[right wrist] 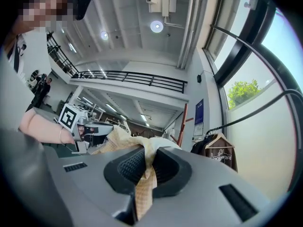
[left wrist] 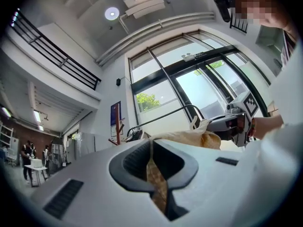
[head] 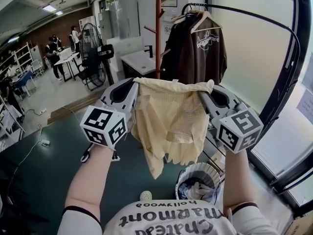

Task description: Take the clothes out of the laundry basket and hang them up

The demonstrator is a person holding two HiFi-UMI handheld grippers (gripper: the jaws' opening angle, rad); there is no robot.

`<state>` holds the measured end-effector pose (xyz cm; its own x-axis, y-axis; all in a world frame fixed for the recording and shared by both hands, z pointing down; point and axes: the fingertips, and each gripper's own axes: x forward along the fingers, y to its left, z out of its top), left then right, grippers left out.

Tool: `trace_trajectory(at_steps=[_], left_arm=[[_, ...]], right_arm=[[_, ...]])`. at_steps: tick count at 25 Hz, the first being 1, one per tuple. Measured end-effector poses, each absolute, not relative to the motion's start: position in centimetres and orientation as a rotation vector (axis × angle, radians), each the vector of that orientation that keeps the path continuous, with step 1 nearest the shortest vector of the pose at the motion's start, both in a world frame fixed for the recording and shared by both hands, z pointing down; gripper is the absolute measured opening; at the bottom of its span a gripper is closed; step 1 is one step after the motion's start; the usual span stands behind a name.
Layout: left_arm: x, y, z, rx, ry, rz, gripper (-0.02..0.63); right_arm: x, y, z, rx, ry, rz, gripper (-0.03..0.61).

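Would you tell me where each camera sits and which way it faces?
Head view: on the person's head, facing down at the pale yellow mesh garment held between left tongs and right tongs; both forearms show.
Left gripper view: on the left tongs, facing up at windows; right hand shows.
Right gripper view: on the right tongs, facing the ceiling; left wrist shows.
Shared: head and right gripper views show the hung brown jacket.

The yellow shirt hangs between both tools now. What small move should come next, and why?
Probably carry the yellow shirt forward toward the clothes rail. The left tool and the right tool are each shut on its top edge, so it hangs spread out, already out of the laundry basket, while the rail with the brown jacket stands ahead of it.
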<state>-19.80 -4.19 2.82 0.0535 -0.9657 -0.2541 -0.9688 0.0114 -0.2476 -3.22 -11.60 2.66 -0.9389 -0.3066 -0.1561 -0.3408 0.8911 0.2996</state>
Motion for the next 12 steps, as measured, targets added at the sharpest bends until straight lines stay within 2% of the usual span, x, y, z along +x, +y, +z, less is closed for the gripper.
trace_trajectory(at_steps=[7, 12], left_arm=[[-25.5, -9.4, 4.4, -2.082, 1.882, 0.062, 0.026], [-28.9, -14.2, 5.5, -2.187, 1.763, 0.075, 0.026]], right_arm=[[-9.6, -16.5, 4.0, -0.579, 2.977, 0.484, 0.037], [-14.0, -21.1, 4.5, -0.635, 2.908, 0.311, 0.037]])
